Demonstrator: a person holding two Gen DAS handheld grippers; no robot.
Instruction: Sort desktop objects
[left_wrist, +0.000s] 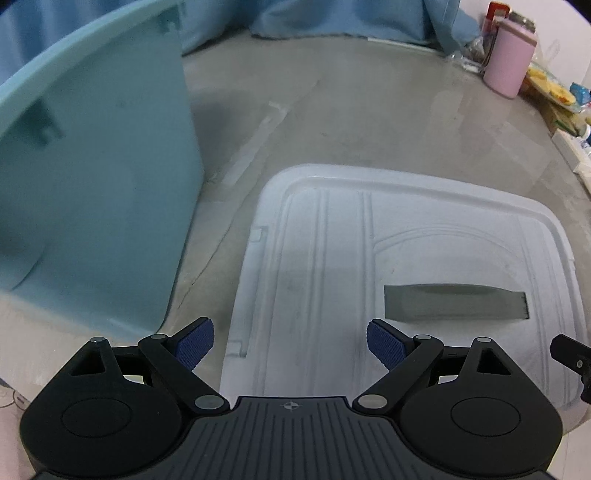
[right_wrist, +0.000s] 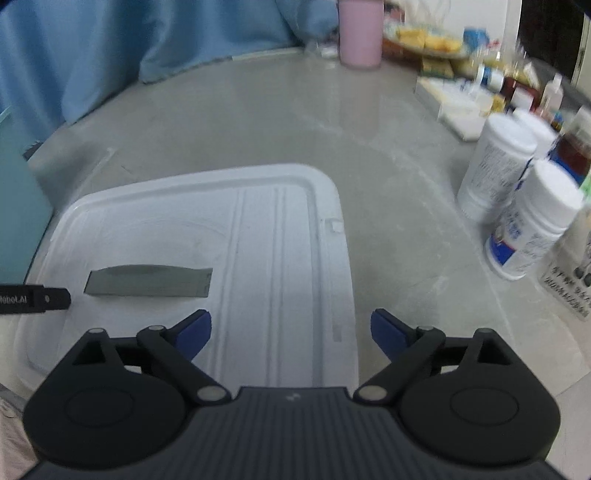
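Left wrist view shows our left gripper (left_wrist: 290, 341) spread wide and empty above the white lid (left_wrist: 332, 295), with the teal bin (left_wrist: 92, 184) beside it. Our right gripper (right_wrist: 291, 332) is also wide, holding nothing, above the same lid (right_wrist: 280, 258) on the grey table (right_wrist: 388, 166).

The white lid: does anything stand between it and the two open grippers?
Nothing visible does. The white lid lies flat on the table directly under the left gripper and the right gripper. The teal bin stands to the left.
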